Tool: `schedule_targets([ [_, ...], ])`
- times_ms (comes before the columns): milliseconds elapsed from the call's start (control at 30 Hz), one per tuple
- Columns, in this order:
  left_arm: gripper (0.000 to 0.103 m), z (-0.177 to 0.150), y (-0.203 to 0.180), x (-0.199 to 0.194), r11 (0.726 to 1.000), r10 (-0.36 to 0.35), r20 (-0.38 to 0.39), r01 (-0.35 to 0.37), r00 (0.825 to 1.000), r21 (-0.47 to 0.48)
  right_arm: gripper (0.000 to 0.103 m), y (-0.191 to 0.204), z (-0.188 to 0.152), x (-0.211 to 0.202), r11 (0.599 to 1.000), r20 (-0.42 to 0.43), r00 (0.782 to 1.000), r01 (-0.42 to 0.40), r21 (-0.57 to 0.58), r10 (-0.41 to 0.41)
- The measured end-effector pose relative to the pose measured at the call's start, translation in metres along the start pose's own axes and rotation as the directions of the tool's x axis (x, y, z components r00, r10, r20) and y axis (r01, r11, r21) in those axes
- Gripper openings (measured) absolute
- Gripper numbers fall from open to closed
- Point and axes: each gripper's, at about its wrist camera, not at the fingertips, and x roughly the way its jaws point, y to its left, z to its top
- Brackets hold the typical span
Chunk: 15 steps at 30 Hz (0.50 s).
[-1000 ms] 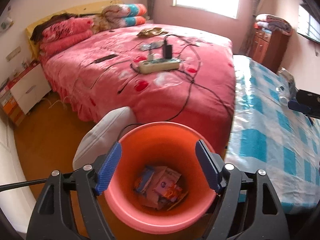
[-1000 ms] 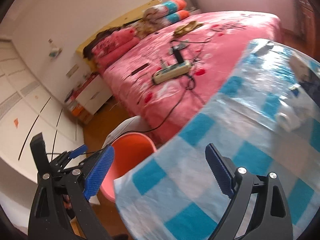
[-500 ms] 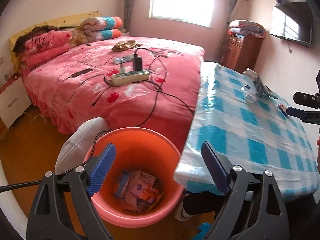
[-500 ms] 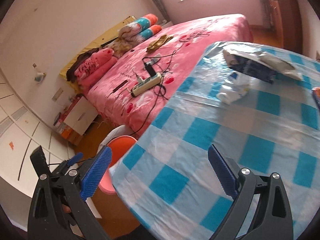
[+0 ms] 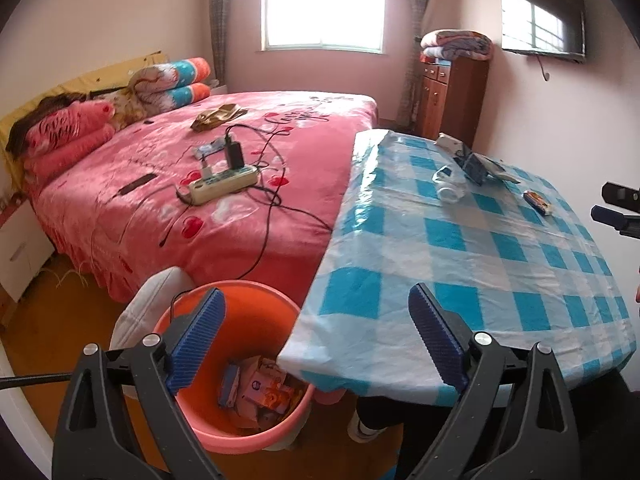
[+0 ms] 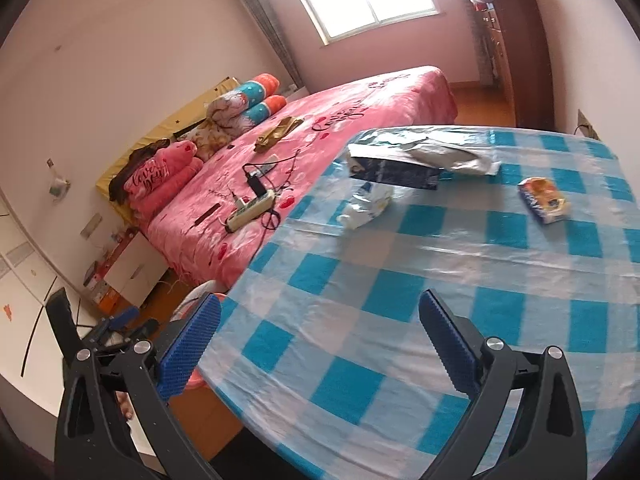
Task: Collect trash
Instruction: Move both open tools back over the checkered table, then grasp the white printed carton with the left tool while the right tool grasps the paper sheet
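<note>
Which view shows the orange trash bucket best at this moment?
The left wrist view: the orange bucket sits below the camera, its open mouth and the wrappers inside visible. The right wrist view shows only slivers of its rim beside the table edge.

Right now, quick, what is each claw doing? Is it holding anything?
Left claw: open, holding nothing; its jaws have just been opening.
Right claw: open, holding nothing; its jaws have just been opening too.

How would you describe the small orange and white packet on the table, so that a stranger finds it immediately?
Start at the table with the blue checked cloth. Toward its far right side the orange and white packet lies alone, apart from the dark blue bag and the crumpled white wrapper. It alone is orange.
</note>
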Motion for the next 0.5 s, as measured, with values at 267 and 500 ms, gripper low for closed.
schedule_targets([
  [267, 0.094, 0.035, -0.027, 0.004, 0.999, -0.029, 0.003, 0.029, 1.0, 0.039, 0.098, -0.047, 0.01, -0.003, 0.997, 0.001, 0.999, 0.048, 0.065, -0.048],
  [500, 0.094, 0.076, -0.061, 0.04, 0.993, -0.087, -0.017, 0.088, 0.996, 0.073, 0.098, -0.096, 0.038, 0.018, 0.984, -0.033, 0.995, 0.098, 0.151, -0.094],
])
